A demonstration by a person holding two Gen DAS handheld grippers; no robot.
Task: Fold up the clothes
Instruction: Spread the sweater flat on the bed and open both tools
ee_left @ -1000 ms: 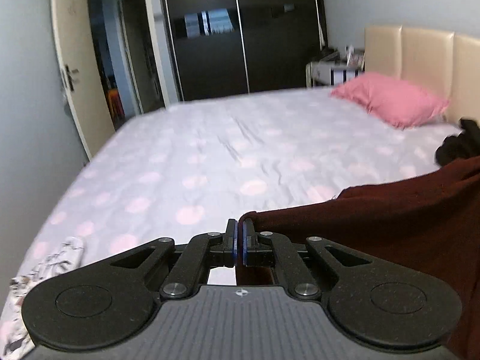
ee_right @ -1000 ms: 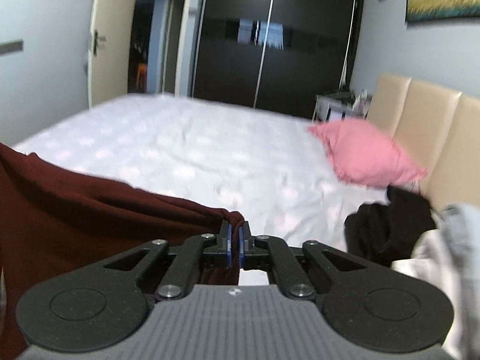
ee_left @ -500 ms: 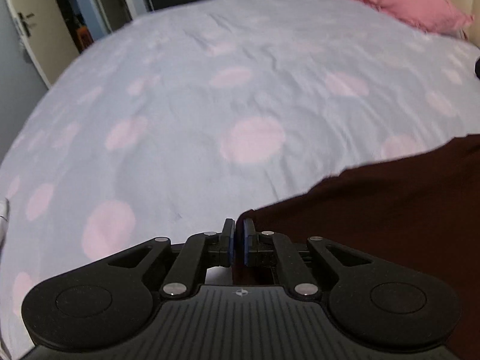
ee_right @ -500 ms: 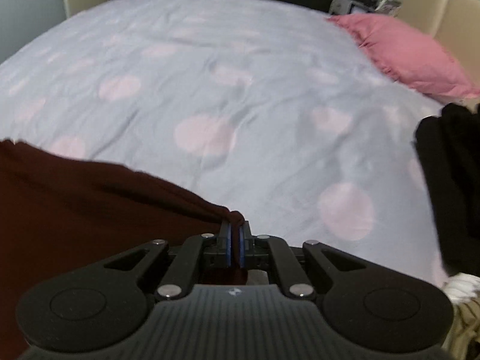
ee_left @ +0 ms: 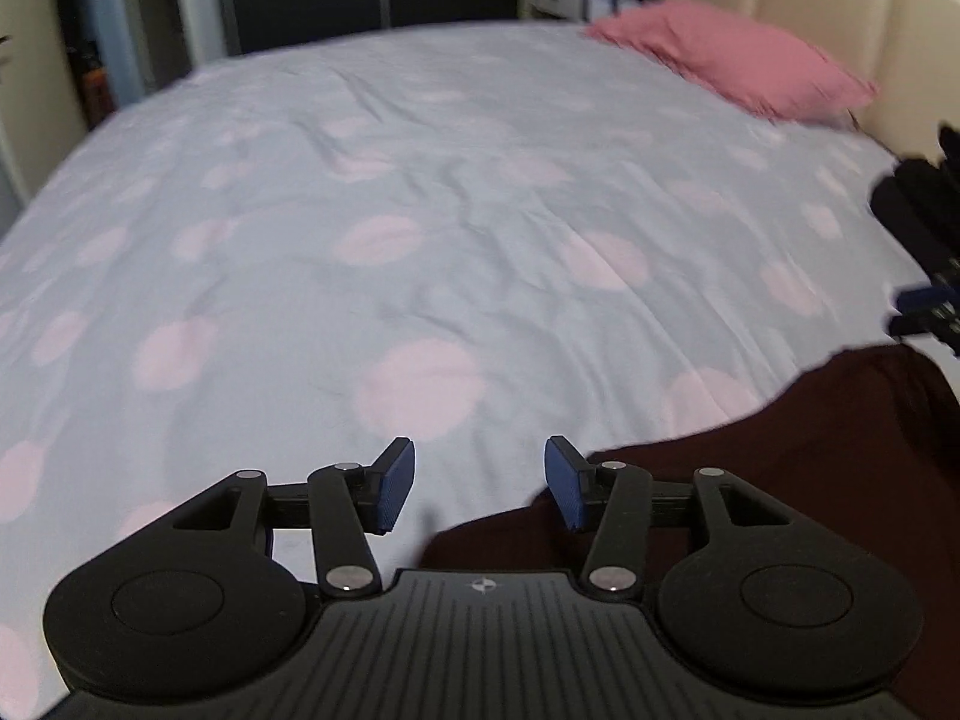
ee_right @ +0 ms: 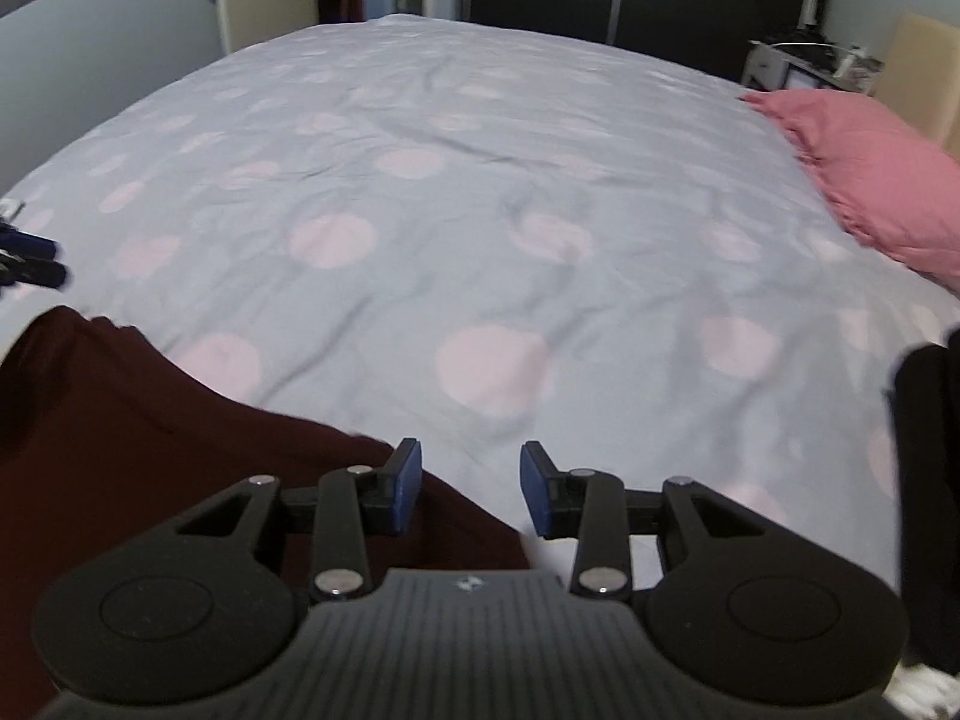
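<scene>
Both grippers had come down toward the bed [ee_left: 420, 228] since the earlier frames, and the maroon cloth [ee_left: 810, 468] that hung pinched between each pair of pads now lay spread on the spotted cover. Jaws on both sides had just been opening. The left gripper [ee_left: 479, 489] stood about half open, its pads apart with bare cover between them; the cloth's near corner sat just under and behind its right-hand pad, seemingly no longer pressed. The right gripper [ee_right: 469, 491] stood a little narrower, also parted, with the cloth's [ee_right: 150, 438] other corner beside and beneath its left-hand pad and pale cover showing under its right-hand one.

So the cloth lay between the two grippers, its far edge running crosswise from one set of jaws to the other, bulging slightly away from them in the middle. That long axis lay across the line both grippers pointed along, and each hand was equally near its own corner. The rest of the cloth ran back under the grippers, out of view, so how far it reached toward the person could not be told. A dark heap [ee_right: 927, 480] lay well to the right of the right jaws, and a pink pillow [ee_left: 744, 66] far ahead.
</scene>
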